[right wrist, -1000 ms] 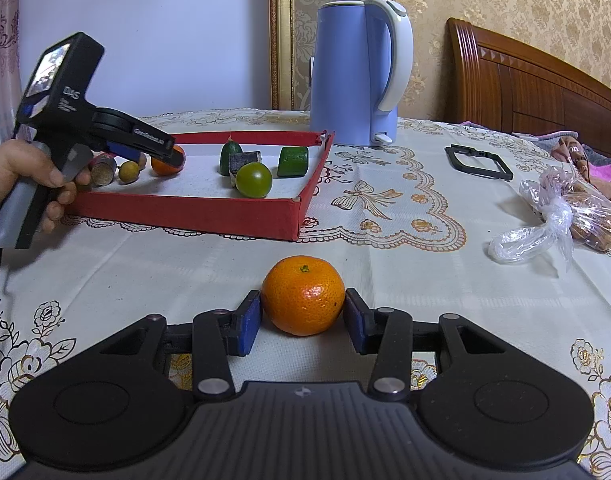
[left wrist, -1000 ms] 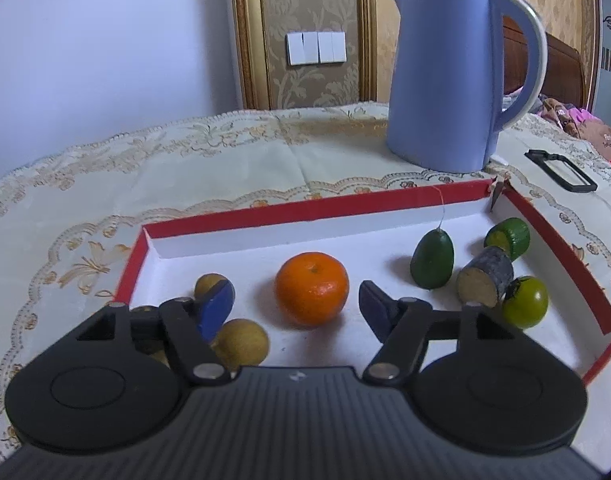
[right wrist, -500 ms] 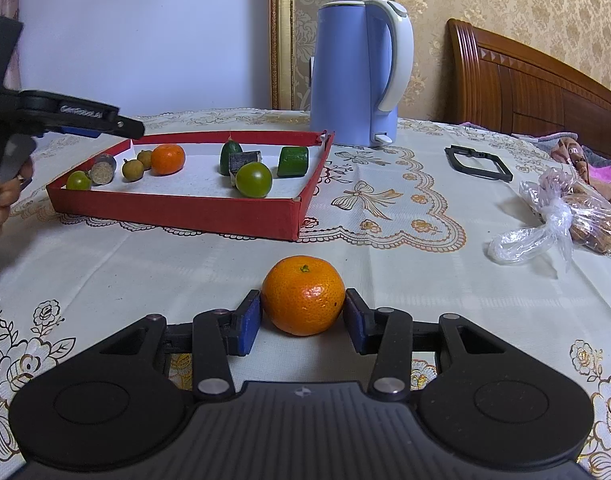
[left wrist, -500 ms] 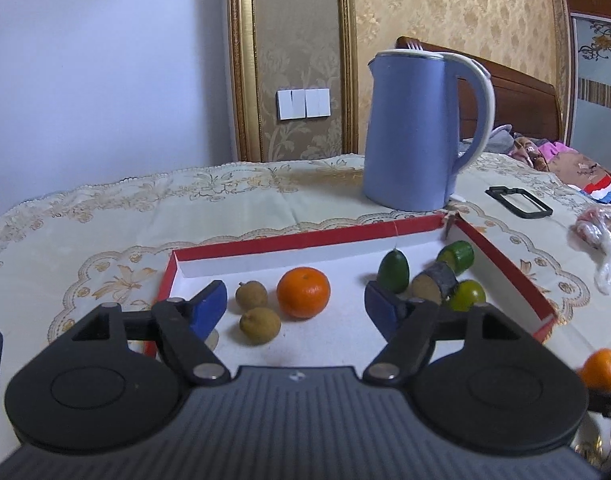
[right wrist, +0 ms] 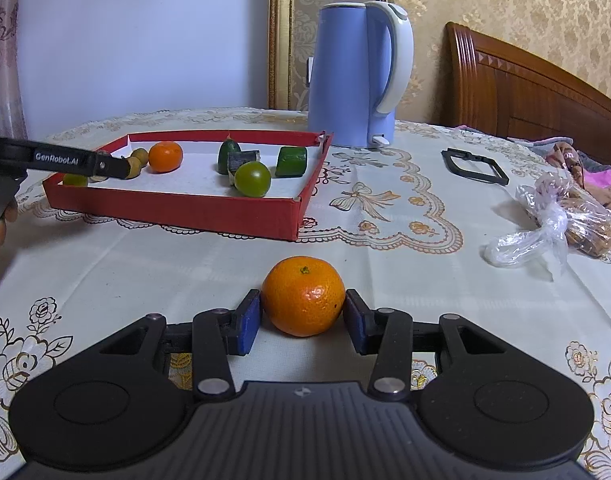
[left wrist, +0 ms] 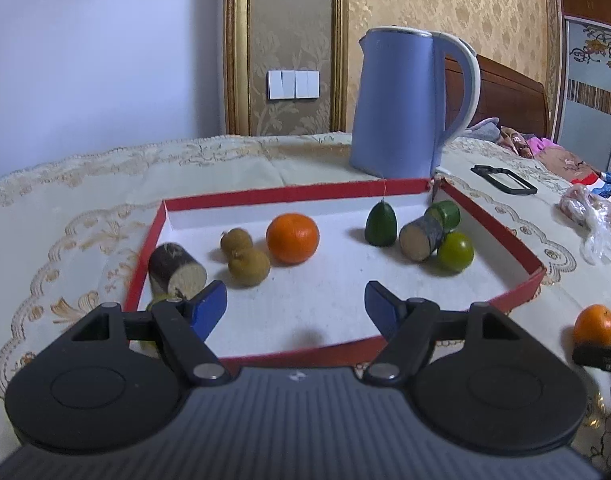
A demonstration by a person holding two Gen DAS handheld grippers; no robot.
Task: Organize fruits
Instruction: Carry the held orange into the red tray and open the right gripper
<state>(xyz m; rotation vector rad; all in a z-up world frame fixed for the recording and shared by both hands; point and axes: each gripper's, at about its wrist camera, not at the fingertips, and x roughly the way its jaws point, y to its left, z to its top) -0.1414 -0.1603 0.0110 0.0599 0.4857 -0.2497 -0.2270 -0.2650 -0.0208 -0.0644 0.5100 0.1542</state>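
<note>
My right gripper (right wrist: 302,322) has its fingers (right wrist: 247,322) set narrow around a loose orange (right wrist: 303,295) on the bench (right wrist: 185,280); whether both blue pads actually touch the peel, I cannot tell. My left gripper (left wrist: 295,306) has its fingers (left wrist: 207,306) spread wide with nothing between them, hanging over the near edge of the red tray (left wrist: 517,252).

Inside the tray, from my left view, I count one orange (left wrist: 292,238) at 12 o'clock, two small brown fruits (left wrist: 249,267) touching each other at 11 o'clock, and one cut cane piece (left wrist: 176,271) at 10 o'clock against the left wall. At 1 o'clock sit a dark green pointed fruit (left wrist: 381,225), a second cane piece (left wrist: 421,237), a round green fruit (left wrist: 455,251) and a green cylinder (left wrist: 444,214), clustered together.

The bench wears a cream cloth with gold embroidery. Beyond the tray stands one blue kettle (left wrist: 405,104); at 2 o'clock lie a black frame (left wrist: 503,179) and a knotted plastic bag (right wrist: 561,220). Behind are a lilac wall, a gilt frame, patterned wallpaper and a wooden headboard (right wrist: 537,80).
</note>
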